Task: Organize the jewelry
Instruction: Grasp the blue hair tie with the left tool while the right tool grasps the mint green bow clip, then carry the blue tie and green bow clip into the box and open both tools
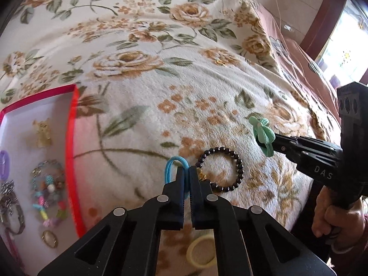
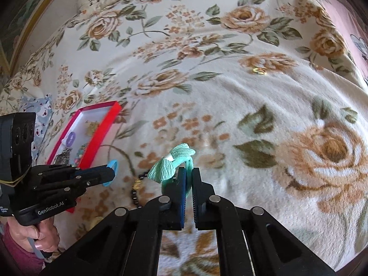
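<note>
My left gripper (image 1: pixel 189 172) is shut on a blue hair tie (image 1: pixel 173 165), held above the floral blanket; it also shows in the right wrist view (image 2: pixel 112 169). My right gripper (image 2: pixel 188 172) is shut on a mint green bow hair tie (image 2: pixel 171 161), which also shows in the left wrist view (image 1: pixel 262 131). A dark beaded bracelet (image 1: pixel 230 170) lies on the blanket just right of my left fingertips. A red-rimmed white box (image 1: pixel 70 142) at the left holds several pieces of jewelry, among them a colourful bead bracelet (image 1: pixel 47 191).
A pale yellow ring-shaped band (image 1: pixel 202 250) lies on the blanket under my left gripper. A small gold ring (image 2: pixel 258 70) lies farther out on the blanket. A pink sheet (image 1: pixel 299 53) borders the blanket at the right.
</note>
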The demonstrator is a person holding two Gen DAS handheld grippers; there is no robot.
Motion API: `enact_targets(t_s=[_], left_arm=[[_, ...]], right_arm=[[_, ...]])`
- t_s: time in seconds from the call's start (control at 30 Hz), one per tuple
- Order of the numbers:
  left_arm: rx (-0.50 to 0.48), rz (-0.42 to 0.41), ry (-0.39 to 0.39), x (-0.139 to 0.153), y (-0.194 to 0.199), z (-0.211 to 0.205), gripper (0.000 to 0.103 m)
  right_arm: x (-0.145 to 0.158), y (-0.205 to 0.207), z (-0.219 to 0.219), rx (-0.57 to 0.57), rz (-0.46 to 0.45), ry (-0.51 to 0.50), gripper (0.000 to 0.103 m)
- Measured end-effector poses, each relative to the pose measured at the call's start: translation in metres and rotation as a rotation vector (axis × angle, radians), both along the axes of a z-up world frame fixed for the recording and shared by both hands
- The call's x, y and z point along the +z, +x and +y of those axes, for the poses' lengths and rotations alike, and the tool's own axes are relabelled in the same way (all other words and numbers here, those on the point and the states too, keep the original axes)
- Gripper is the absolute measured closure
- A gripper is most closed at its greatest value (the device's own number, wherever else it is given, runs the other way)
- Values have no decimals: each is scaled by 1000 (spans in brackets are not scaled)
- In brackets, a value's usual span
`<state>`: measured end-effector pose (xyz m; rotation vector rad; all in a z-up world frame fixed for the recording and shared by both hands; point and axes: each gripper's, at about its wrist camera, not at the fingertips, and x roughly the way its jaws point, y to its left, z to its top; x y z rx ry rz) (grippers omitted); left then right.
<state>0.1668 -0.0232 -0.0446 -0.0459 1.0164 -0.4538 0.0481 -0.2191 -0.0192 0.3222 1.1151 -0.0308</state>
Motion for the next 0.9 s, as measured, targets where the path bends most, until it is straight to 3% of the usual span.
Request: enact_targets(t_s=[0.37,0.9], left_arm=[[141,-23,-75,24,-40,66,100],[339,-35,-77,43,-110,156,100]], right_arm=[[4,7,48,103,-11,30,99],[10,26,138,295,-27,81,99]])
